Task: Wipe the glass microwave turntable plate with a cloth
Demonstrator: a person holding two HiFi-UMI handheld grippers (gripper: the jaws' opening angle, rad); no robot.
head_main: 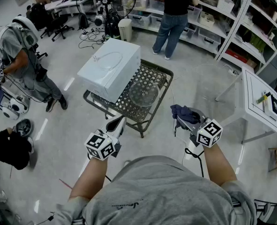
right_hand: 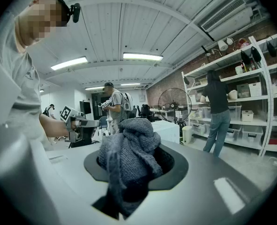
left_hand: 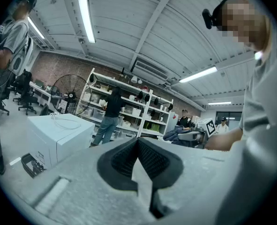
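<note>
Right tool (head_main: 179, 119) clamps bunched cloth (right_hand: 129, 153); left tool (head_main: 116, 123) closed, empty. Glass plate (head_main: 144, 92) flat on mesh worktop (head_main: 162, 71) beside microwave (head_main: 109, 67), well ahead of both tools. Best: steady rim with left tool, press cloth flat, wipe in circles.

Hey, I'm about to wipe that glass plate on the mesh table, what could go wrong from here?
The glass turntable plate lies unheld on the mesh table, and the left gripper is shut and empty, so wiping might slide it toward the edge. The cloth in the right gripper hangs bunched; its loose tail could snag the mesh.
</note>
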